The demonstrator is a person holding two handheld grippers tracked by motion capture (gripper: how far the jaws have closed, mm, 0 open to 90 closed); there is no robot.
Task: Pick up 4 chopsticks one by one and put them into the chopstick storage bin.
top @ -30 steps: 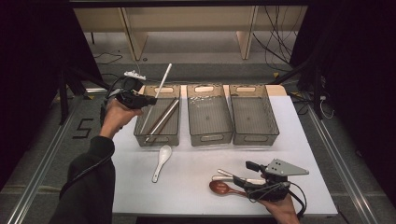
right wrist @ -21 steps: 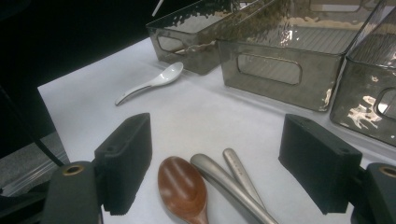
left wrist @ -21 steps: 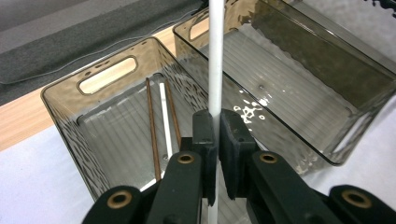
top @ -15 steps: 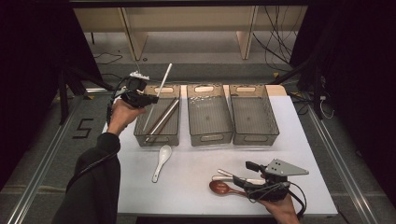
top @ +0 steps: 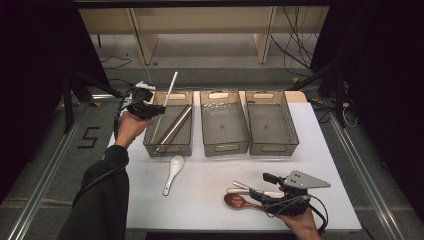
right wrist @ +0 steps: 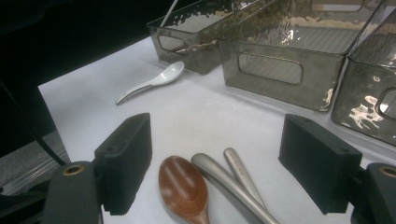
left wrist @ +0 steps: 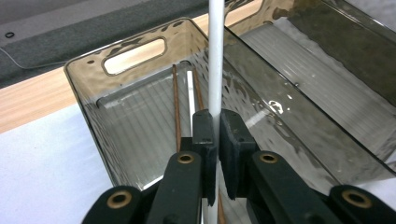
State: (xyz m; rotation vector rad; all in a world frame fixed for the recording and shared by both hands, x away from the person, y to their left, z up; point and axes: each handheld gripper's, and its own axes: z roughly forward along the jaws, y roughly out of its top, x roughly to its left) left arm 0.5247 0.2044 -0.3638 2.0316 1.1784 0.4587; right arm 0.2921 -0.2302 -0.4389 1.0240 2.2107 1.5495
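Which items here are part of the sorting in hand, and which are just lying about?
In the job: white chopstick clamped in left gripper; left bin holding chopsticks; brown spoon and metal handles between the open right gripper jaws.

Lying about: white spoon, middle bin, right bin.

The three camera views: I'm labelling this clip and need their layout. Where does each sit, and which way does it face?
High view: above the person's side, looking forward and down on the table; both forearms enter from below.
Left gripper view: on the left gripper, looking along its jaws, shut on a white chopstick, into the left bin.
Right gripper view: on the right gripper, low over the table, open jaws around a brown spoon.
Shared: the white spoon appears in the high and right gripper views.
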